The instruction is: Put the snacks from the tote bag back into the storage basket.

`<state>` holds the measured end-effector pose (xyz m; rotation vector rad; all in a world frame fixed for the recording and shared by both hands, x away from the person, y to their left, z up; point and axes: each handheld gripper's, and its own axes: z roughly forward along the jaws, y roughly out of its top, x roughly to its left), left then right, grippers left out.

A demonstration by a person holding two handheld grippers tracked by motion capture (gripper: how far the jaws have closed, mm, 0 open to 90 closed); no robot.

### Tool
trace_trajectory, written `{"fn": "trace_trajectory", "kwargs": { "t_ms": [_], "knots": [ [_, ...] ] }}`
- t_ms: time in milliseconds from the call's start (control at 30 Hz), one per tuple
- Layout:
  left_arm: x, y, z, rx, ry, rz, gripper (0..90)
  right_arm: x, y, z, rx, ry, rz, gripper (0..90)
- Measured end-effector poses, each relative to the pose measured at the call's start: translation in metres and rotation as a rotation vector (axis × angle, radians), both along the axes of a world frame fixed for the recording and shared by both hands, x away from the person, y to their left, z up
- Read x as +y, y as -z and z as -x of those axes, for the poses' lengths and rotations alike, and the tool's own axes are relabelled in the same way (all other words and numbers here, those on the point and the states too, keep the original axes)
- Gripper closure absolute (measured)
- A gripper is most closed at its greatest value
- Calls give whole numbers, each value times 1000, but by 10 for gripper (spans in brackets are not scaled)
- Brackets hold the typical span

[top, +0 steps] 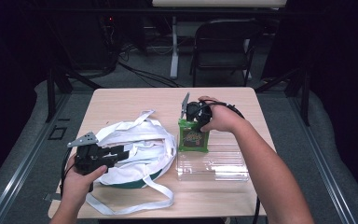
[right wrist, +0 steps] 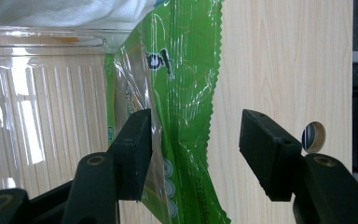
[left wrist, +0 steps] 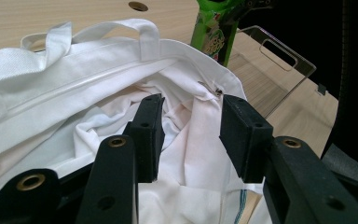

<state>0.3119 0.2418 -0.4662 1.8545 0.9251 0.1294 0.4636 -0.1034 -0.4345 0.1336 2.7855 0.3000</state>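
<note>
A white cloth tote bag [top: 142,147] lies crumpled on the left of the wooden table [top: 121,105]. My left gripper [top: 120,151] reaches into its mouth from the left. In the left gripper view the gripper [left wrist: 192,103] is open, with loose folds of the bag [left wrist: 74,84] between the jaws. A green snack packet [top: 193,140] stands upright at the far left corner of a clear plastic tray [top: 214,170]. My right gripper [top: 192,120] comes down on the packet's top. In the right gripper view the gripper [right wrist: 196,121] is open around the packet [right wrist: 186,70]; its right pad is clear of the film.
The bag's long handles [top: 135,205] trail toward the table's near edge. The tray [left wrist: 270,70] has a cut-out handle at its end. A round hole [right wrist: 313,136] pierces the tabletop by the right jaw. A dark folding chair [top: 223,42] stands beyond the table.
</note>
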Motion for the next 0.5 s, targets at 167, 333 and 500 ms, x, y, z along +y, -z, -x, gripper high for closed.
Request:
{"fn": "trace_trajectory", "kwargs": {
  "t_ms": [167, 333, 500],
  "knots": [
    [0, 0, 0, -1, -1, -1, 589, -1, -5, 1, -11, 5, -7, 441],
    [0, 0, 1, -1, -1, -2, 585, 0, -9, 4, -20, 2, -14, 437],
    [-1, -1, 1, -3, 3, -2, 583, 1, -11, 5, -21, 0, -10, 436]
  ]
}}
